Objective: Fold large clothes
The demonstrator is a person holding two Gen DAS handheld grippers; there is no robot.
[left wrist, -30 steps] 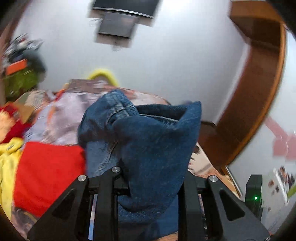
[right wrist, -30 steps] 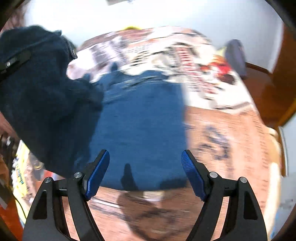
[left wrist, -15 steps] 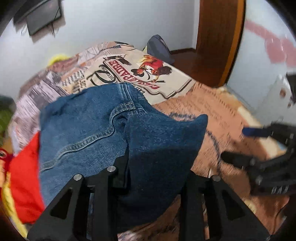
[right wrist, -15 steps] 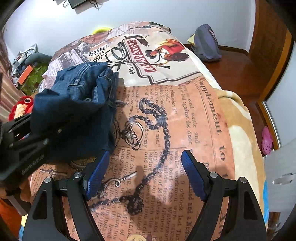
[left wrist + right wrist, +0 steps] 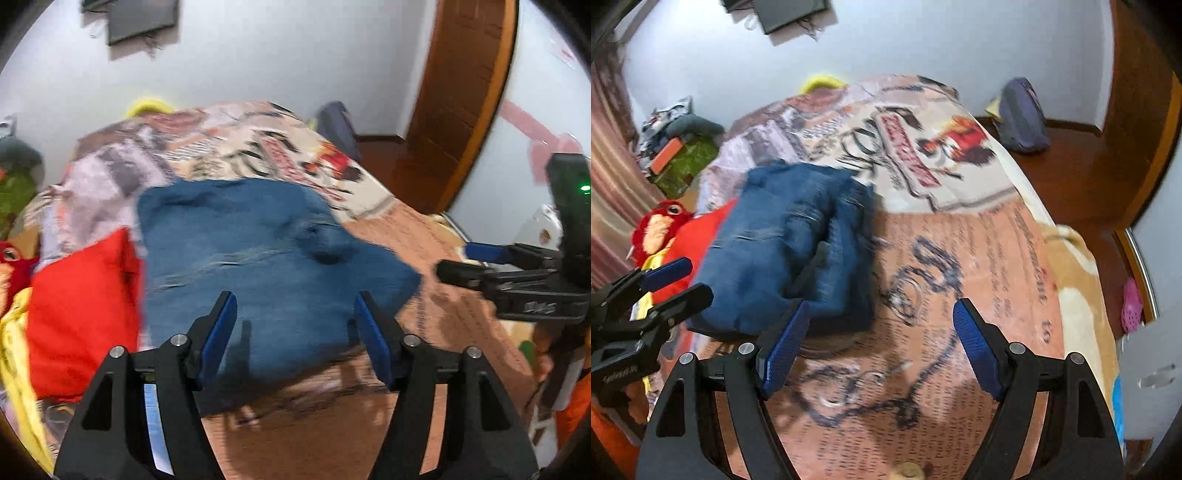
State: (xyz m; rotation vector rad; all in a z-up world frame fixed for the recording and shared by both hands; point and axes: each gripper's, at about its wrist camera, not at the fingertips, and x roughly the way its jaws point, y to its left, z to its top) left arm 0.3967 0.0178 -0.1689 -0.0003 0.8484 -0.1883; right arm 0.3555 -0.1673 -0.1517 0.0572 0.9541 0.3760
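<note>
Now folded blue jeans (image 5: 266, 258) lie bunched on the bedspread (image 5: 979, 266), both grippers released.

I see the blue denim jeans (image 5: 258, 258) folded into a thick, compact bundle that lies flat on the bed. The fabric is dark blue with lighter stitched seams. In my right wrist view the jeans (image 5: 786, 247) show two stacked layers, slightly uneven at the near edge. Nothing holds them.
</note>
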